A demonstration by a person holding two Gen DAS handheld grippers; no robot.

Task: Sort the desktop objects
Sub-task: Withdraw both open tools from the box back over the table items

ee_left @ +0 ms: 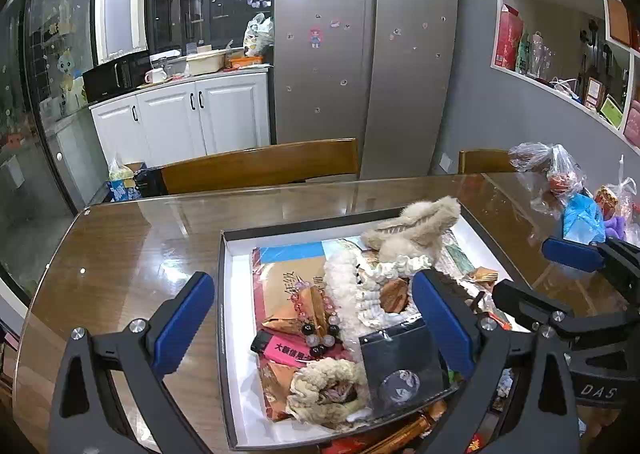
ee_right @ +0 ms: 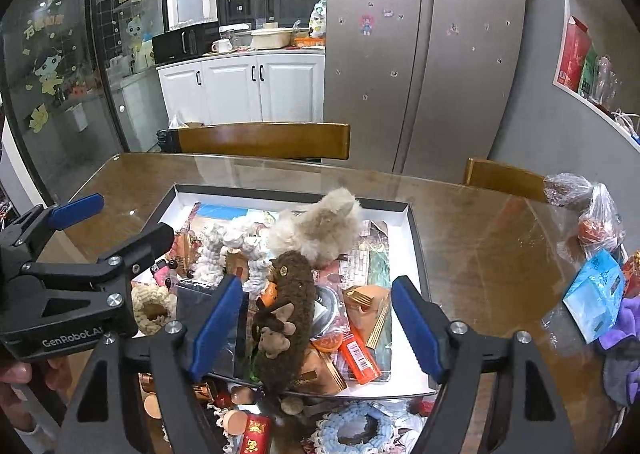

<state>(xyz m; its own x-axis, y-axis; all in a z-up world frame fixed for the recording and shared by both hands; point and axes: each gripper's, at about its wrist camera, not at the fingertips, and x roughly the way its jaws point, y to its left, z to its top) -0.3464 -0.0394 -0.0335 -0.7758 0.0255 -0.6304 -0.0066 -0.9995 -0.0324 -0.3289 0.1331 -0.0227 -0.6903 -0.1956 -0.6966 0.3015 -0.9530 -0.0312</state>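
One box (ee_right: 416, 250) is sitting on the worktop (ee_right: 480, 238), at 12 o'clock from the two tongs. Two chairs (ee_right: 264, 139) are standing behind it. Inside the box, one beige plush (ee_right: 320, 225), one brown plush (ee_right: 288, 306), one orange lighter (ee_right: 359, 354) and one pink lighter (ee_left: 288, 348) are lying. One blue packet (ee_right: 596, 302) is lying at 3 o'clock.

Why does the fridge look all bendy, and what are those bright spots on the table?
In the left wrist view the fisheye lens bows the fridge and the shelf edges, and the corners go black. The shiny glass-topped table mirrors ceiling lights as small white dots. In the right wrist view the same bending shows, the table has pale glare streaks, and the brown plush toy stays sharp.
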